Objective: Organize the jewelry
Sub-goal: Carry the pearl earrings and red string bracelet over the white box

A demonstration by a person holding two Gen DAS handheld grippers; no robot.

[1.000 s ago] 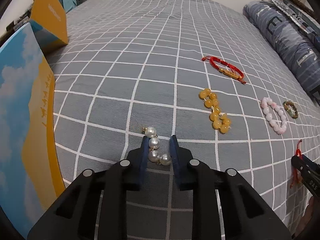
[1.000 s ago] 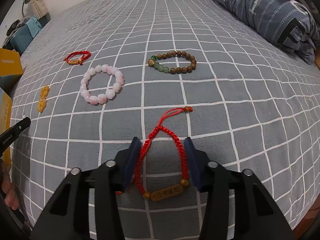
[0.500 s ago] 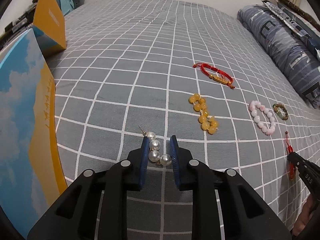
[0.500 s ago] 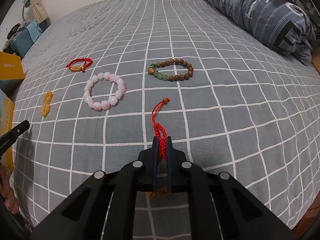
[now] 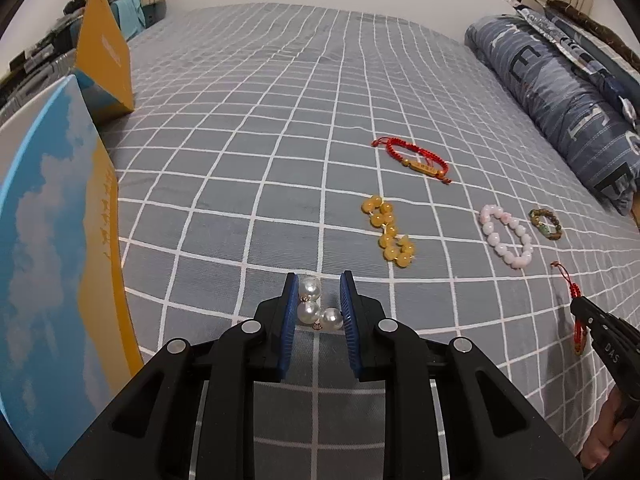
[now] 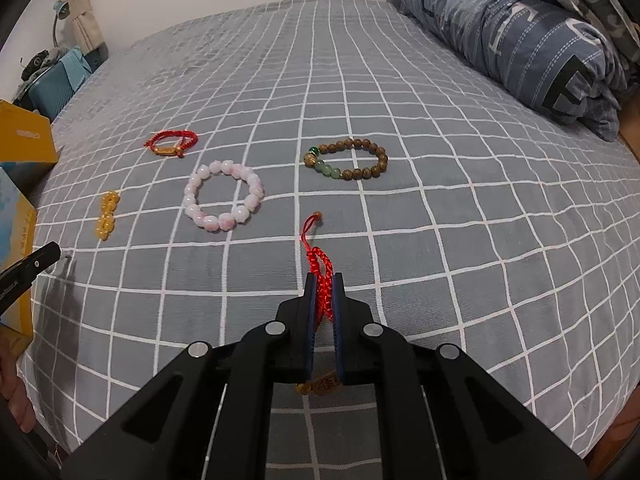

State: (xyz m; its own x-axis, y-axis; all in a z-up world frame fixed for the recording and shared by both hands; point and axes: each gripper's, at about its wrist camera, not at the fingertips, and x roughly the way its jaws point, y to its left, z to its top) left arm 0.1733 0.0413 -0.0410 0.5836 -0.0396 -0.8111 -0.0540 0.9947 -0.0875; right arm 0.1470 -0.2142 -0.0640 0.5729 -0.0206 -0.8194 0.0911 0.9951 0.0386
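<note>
Red braided cord (image 6: 322,280) is being pinched between the pressed-together jaws of the right gripper (image 6: 323,280); its gold tag is hanging just behind the pads, and its knotted tail is trailing ahead onto the grey checked bedspread (image 6: 480,240). Being soft, light and limp, such a cord is probably best taken at its doubled braid, as here, since a single strand may slide out. White pearl strand (image 5: 314,308) is sitting between the narrowly parted pads of the left gripper (image 5: 319,306), which are pressing on two pearls; these hard, smooth, round beads are likely slippery, so gripping across two adjoining pearls is giving steadier purchase than gripping one. Just ahead of the left gripper, to its right, amber beads (image 5: 389,236) are lying bunched; beyond them a second red bracelet (image 5: 416,160) is resting. Ahead of the right gripper, pink beads (image 6: 224,196) and wooden beads (image 6: 348,160) are lying as open, stiffer rings.
</note>
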